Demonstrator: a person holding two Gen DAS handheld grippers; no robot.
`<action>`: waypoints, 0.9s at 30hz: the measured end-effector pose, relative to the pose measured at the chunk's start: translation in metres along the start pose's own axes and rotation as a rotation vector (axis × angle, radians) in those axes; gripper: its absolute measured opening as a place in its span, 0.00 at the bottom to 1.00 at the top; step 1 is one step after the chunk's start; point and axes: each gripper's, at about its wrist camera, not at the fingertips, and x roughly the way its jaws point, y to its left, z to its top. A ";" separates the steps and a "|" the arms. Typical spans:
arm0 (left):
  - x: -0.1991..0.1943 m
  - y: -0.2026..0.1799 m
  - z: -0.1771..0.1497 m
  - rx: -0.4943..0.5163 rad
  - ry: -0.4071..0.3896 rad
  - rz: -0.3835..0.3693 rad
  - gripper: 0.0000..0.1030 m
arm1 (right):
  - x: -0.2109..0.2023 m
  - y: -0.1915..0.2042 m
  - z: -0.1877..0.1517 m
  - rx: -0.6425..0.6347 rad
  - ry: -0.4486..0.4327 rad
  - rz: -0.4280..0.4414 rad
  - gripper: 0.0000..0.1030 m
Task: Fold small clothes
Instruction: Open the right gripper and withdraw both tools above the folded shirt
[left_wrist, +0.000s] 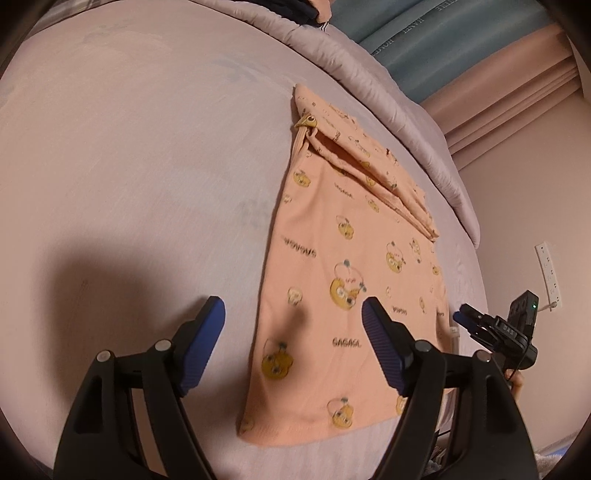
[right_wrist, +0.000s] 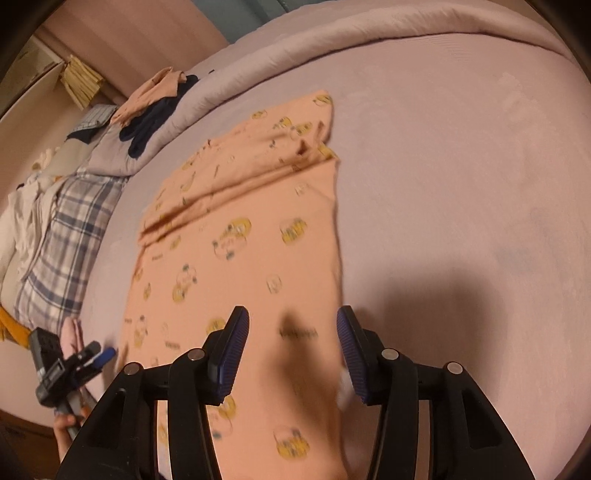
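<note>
The peach printed garment (left_wrist: 343, 266) is lying flat on the bed (left_wrist: 129, 166), its sleeves folded in. The left tool (left_wrist: 293, 325) is hovering over its near edge, fingers apart and empty. The right tool (right_wrist: 291, 332) is likewise hovering above the cloth, fingers apart.
</note>
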 end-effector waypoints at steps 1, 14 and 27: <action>-0.001 0.002 -0.002 -0.001 0.001 0.001 0.74 | -0.003 -0.001 -0.002 0.001 -0.002 -0.005 0.48; -0.006 0.017 -0.013 -0.051 0.027 -0.047 0.75 | -0.003 -0.024 -0.038 0.062 0.074 0.046 0.48; -0.009 0.030 -0.016 -0.108 0.075 -0.177 0.76 | 0.007 -0.019 -0.048 0.060 0.156 0.169 0.48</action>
